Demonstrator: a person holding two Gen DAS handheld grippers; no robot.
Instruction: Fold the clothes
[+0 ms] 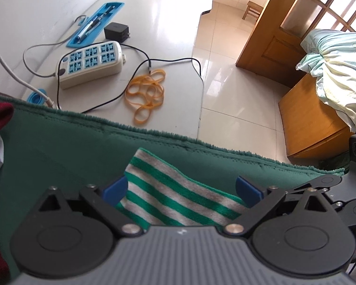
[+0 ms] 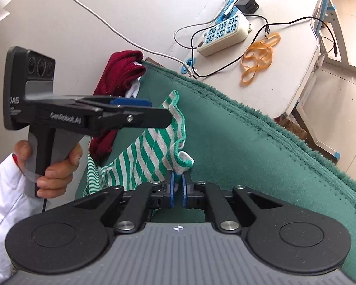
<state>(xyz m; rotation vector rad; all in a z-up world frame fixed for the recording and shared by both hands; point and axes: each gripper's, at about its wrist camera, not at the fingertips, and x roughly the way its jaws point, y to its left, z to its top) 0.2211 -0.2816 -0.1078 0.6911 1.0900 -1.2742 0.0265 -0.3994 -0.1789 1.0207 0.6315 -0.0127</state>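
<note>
"GenRobot.AI" on left hand-held gripper [image 2: 154,112], partial "OAS" perhaps, on its body

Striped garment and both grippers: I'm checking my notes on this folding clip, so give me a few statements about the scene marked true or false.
1. The right gripper is shut on the striped garment. True.
2. The left gripper has its fingers closed tight. False: its fingers stand wide apart, with striped cloth lying between them.
3. The garment is green and grey striped. True.
4. The garment lies on bare white desk. False: it is over a green mat.
5. A dark red garment sits at the mat's edge. True.
6. The orange rubber bands rest on the green mat. False: they lie on the white desk, beside the power strip.
</note>
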